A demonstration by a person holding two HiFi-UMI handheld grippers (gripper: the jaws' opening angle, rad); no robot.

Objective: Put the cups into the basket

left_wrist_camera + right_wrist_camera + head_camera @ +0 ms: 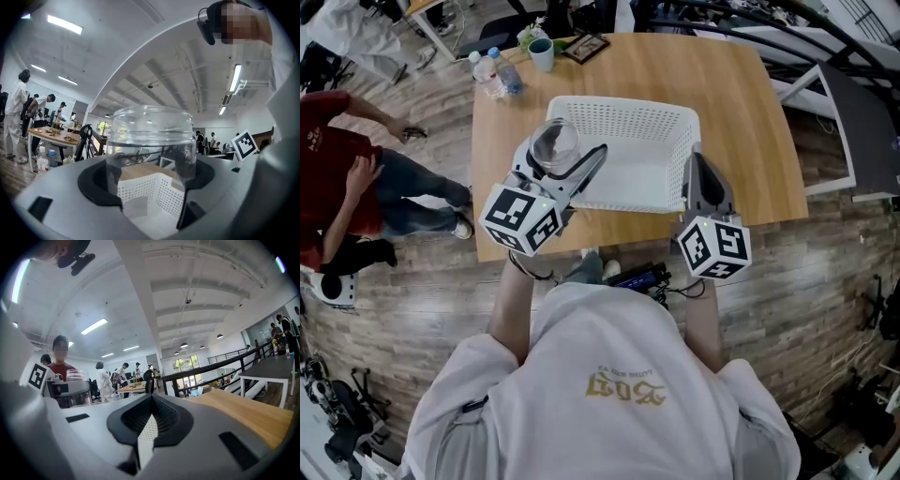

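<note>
Cup (554, 142) is clear plastic, round and straight-walled w/ a thicker band at the top. In the head view the left gripper (563, 156) holds it over the basket's (673, 120) near-left edge, not yet inside. Basket is white plastic, rectangular, w/ perforated walls and a rounded rim. We see nothing in it, and it stands on a pale wood worktop (741, 103). Right gripper (697, 161) hangs by the basket's near-right rim and carries nothing. Our take on doing this step well: carry the cup past the rim toward the basket's middle and keep it upright. Lower it till the base is close to the basket floor, and only then let go. Thin, smooth plastic would prob. bounce or tip if dropped from high.

Left gripper view: fingers (99, 186) are clamped on the cup's lower wall, one dark pad each side, cup upright. Thru the clear wall we see the basket's holed corner right below. Walls prob. flex, so we'd avoid a hard squeeze.

Right gripper view: its fingers (168, 420) are pressed together and empty, w/ only a thin slit btwn the ribbed dark pads. A white sliver of basket shows thru the slit. We'd hold this gripper off the basket's rim so it doesn't nudge the basket.
</note>
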